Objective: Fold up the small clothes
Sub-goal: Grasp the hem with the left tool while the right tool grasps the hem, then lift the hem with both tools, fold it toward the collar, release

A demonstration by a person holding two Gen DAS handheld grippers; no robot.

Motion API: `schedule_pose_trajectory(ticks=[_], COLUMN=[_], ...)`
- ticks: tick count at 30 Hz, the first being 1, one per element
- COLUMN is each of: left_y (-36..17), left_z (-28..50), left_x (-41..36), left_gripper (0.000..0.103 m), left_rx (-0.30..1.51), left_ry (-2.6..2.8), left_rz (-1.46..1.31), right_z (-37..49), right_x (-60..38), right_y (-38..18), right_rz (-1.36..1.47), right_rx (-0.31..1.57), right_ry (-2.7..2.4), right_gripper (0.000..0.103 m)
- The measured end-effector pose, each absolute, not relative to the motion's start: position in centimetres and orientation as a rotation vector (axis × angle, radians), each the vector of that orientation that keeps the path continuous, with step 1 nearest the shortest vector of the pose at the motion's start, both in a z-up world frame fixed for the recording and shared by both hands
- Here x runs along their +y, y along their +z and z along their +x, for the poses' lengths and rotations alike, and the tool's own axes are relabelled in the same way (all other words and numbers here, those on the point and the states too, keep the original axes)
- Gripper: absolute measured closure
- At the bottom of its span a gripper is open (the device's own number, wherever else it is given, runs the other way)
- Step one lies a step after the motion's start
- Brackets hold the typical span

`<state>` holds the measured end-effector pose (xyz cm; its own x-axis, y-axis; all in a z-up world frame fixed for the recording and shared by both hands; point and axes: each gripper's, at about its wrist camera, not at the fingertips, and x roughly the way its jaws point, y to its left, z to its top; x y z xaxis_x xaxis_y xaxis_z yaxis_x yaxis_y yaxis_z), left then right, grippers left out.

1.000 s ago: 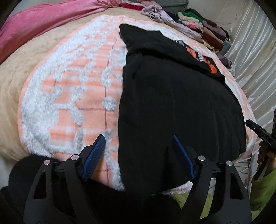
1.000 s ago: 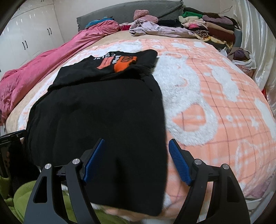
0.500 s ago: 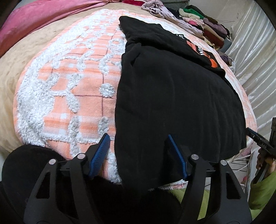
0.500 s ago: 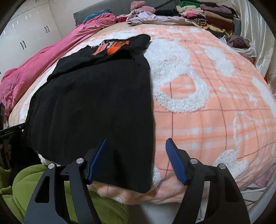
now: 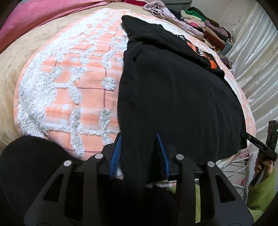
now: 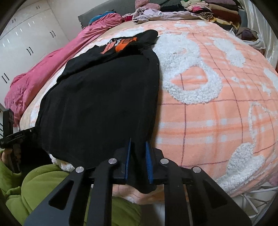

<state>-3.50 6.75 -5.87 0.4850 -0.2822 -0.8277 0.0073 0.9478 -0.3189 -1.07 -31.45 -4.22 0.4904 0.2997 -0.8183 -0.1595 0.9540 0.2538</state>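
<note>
A black garment (image 5: 173, 90) with an orange and white print lies flat on the orange and white blanket (image 5: 73, 83), its near hem hanging over the bed's front edge. My left gripper (image 5: 139, 144) has its blue pads closed in on the hem's left corner. In the right wrist view the same garment (image 6: 104, 97) fills the left half, and my right gripper (image 6: 138, 147) is pinched narrowly on its right hem corner. The print (image 6: 121, 44) is at the far end.
A pink quilt (image 6: 57, 64) lies along the bed's far left side. Piles of clothes (image 6: 199, 8) sit at the head of the bed. White satin curtain (image 5: 257, 57) hangs on the right. White wardrobe doors (image 6: 26, 34) stand behind. My green sleeve (image 6: 43, 187) is below.
Both grippers moved down onto the hem at the bed's front edge and closed from wide open onto the fabric corners.
</note>
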Motion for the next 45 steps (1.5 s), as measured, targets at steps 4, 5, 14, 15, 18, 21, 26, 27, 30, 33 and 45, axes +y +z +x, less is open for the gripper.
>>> schedule_pose_trajectory(ticks=[4, 5, 14, 15, 18, 21, 26, 27, 30, 33, 45], left_y=[-6.2, -6.2, -4.8, -4.4, -2.7, -1.3, 1.2, 1.7, 3.3, 4.2, 3.4], left_z=[-3.4, -3.3, -3.7, -3.7, -3.8, -3.5, -2.0, -1.6, 0.3, 2.4, 11.5], left_x=[6.7, 6.6, 5.9, 5.7, 5.5, 6.0, 7.2, 7.3, 8.0, 8.5, 8.9], left_gripper=[0.07, 0.068, 0.1, 0.1, 0.1, 0.1, 0.1, 0.1, 0.1, 0.1, 0.1], left_rx=[1.067, 1.069, 1.01, 0.997, 0.947, 0.907, 0.848, 0.835, 0.795, 0.778, 0.778], left_ry=[-0.169, -0.167, -0.164, -0.169, -0.19, -0.208, -0.223, -0.221, -0.212, -0.209, -0.148], left_rz=[-0.29, -0.283, -0.223, -0.212, -0.212, -0.247, -0.314, -0.319, -0.343, -0.382, -0.439], right_z=[-1.1, -1.1, -1.1, -1.2, -1.2, -0.8, 1.2, 1.9, 4.2, 6.6, 15.9], right_x=[-31.5, -31.6, -32.1, -32.4, -32.8, -33.1, -33.8, -33.9, -33.8, -33.6, -33.6], right_y=[-4.7, -4.8, -4.3, -4.0, -2.7, -1.1, 2.1, 2.7, 4.4, 5.5, 4.6], right_rz=[0.148, 0.157, 0.199, 0.215, 0.241, 0.261, 0.316, 0.324, 0.324, 0.318, 0.333], right_rx=[1.025, 1.026, 0.997, 0.989, 0.951, 0.902, 0.798, 0.777, 0.729, 0.687, 0.7], right_ry=[0.277, 0.276, 0.308, 0.318, 0.344, 0.365, 0.393, 0.396, 0.393, 0.379, 0.268], right_gripper=[0.082, 0.082, 0.094, 0.094, 0.094, 0.095, 0.095, 0.095, 0.095, 0.095, 0.095])
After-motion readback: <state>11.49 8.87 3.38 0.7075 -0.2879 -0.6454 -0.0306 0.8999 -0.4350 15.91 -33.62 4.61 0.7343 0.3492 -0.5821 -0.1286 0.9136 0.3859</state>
